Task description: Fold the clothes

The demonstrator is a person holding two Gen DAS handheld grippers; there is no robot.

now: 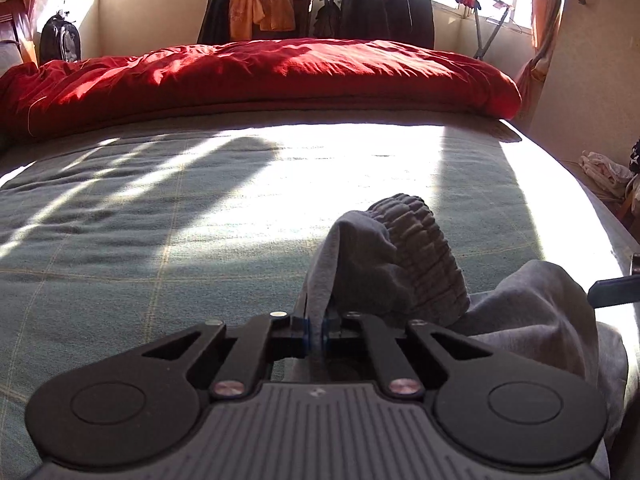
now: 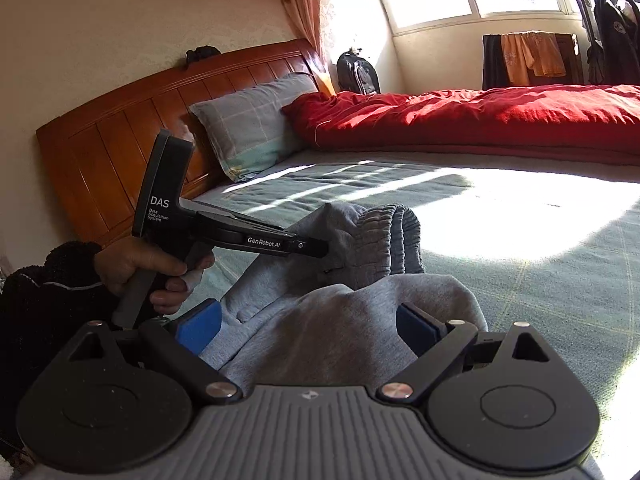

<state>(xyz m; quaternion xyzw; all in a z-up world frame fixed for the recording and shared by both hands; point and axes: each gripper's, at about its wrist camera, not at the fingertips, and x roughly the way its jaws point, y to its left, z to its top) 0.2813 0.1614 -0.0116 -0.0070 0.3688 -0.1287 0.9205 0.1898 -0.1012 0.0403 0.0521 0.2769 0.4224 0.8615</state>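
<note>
Grey sweatpants (image 1: 404, 256) lie bunched on the checked bed sheet (image 1: 160, 220), the ribbed elastic waistband (image 2: 384, 236) lifted. My left gripper (image 1: 316, 322) is shut on a fold of the grey fabric just beside the waistband. From the right wrist view it (image 2: 320, 248) comes in from the left, held by a person's hand (image 2: 136, 268). My right gripper (image 2: 308, 330) stands open, its blue pads (image 2: 200, 330) wide apart on either side of a hump of the sweatpants (image 2: 340, 320) without pressing it. Its edge (image 1: 612, 292) shows at the far right.
A red duvet (image 1: 260, 76) is piled along the far side of the bed. A checked pillow (image 2: 252, 132) leans on the wooden headboard (image 2: 120, 136). A backpack (image 1: 60, 38), draped cloths and a rack of dark jackets (image 1: 388, 4) stand under the windows.
</note>
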